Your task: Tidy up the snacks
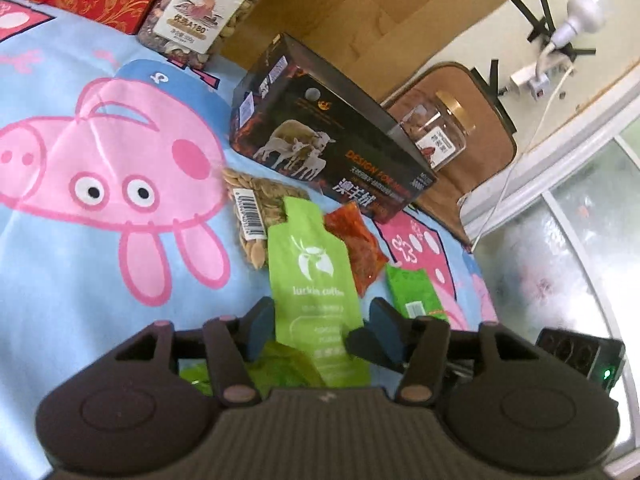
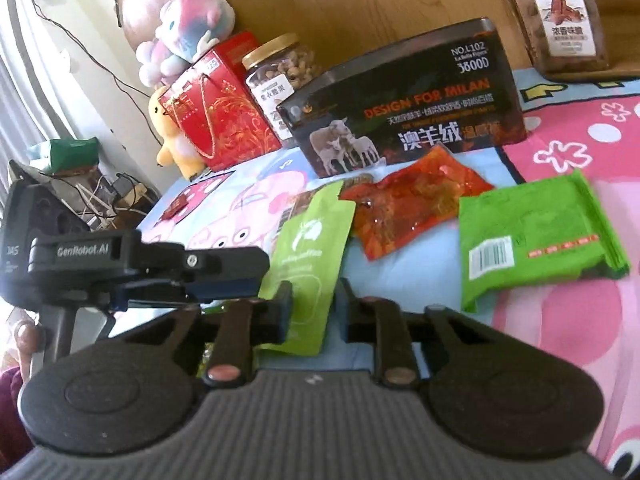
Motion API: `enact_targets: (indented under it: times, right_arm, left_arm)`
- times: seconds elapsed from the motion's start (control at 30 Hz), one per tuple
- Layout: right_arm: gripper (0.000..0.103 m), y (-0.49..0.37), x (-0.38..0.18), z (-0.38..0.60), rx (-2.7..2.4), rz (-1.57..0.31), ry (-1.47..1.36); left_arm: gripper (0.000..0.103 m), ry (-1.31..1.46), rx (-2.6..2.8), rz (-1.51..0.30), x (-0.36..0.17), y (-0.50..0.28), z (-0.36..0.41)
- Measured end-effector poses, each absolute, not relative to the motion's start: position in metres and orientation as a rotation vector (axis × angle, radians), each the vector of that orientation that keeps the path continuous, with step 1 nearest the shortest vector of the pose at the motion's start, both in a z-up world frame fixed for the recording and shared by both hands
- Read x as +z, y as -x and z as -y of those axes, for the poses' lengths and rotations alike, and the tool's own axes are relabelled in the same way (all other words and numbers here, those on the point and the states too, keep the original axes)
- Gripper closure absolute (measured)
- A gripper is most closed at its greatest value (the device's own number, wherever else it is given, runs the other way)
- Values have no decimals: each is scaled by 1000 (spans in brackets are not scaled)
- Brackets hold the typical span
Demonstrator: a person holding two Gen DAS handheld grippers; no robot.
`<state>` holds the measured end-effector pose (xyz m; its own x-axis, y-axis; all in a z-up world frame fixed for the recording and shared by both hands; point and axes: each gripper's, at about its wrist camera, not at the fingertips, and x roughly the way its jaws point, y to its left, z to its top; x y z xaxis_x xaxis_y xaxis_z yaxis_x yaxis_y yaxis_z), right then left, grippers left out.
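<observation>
A light green coffee pouch [image 1: 310, 276] lies on the pig-print blanket [image 1: 100, 240], its near end between the fingers of my open left gripper [image 1: 320, 320]. The pouch also shows in the right wrist view [image 2: 308, 256], where my open right gripper [image 2: 314, 304] straddles its near corner. The left gripper [image 2: 224, 272] reaches in from the left beside it. A red snack packet [image 2: 412, 208], a green packet with a barcode [image 2: 536, 236] and a bag of seeds [image 1: 256, 208] lie close by. A dark box with sheep [image 2: 404, 120] stands behind them.
A red gift box [image 2: 220, 116] and a jar of nuts [image 2: 280, 76] stand at the back left beside plush toys [image 2: 184, 40]. Another jar [image 2: 560, 16] stands at the back right. A wooden headboard [image 2: 360, 0] is behind. A stool with a jar [image 1: 440, 136] is off the bed.
</observation>
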<state>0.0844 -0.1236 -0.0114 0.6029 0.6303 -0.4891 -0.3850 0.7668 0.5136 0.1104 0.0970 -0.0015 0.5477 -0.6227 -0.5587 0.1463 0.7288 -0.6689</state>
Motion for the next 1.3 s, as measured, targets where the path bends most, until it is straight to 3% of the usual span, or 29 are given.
enact_targets:
  times: [0.03, 0.13, 0.6, 0.83, 1.07, 1.2, 1.3]
  right_arm:
    - [94, -84, -12, 128, 614, -717, -409]
    - [97, -88, -18, 139, 634, -753, -535]
    - [97, -112, 33, 159, 575, -615, -574]
    - [97, -157, 67, 177, 568, -592, -687]
    - [97, -200, 66, 183, 440, -636, -696]
    - [90, -219, 54, 187, 333, -657, -669]
    - [73, -220, 51, 191, 241, -623, -613]
  left_arm:
    - [48, 620, -487, -880, -1, -111, -98]
    - [48, 646, -502, -861, 4, -112, -97]
    - [48, 474, -527, -720, 83, -165, -57]
    - [48, 477, -515, -813, 96, -234, -33]
    - [49, 411, -453, -851, 88, -281, -4]
    - [47, 376, -418, -874, 79, -295, 9]
    - [47, 368, -416, -856, 81, -291, 8]
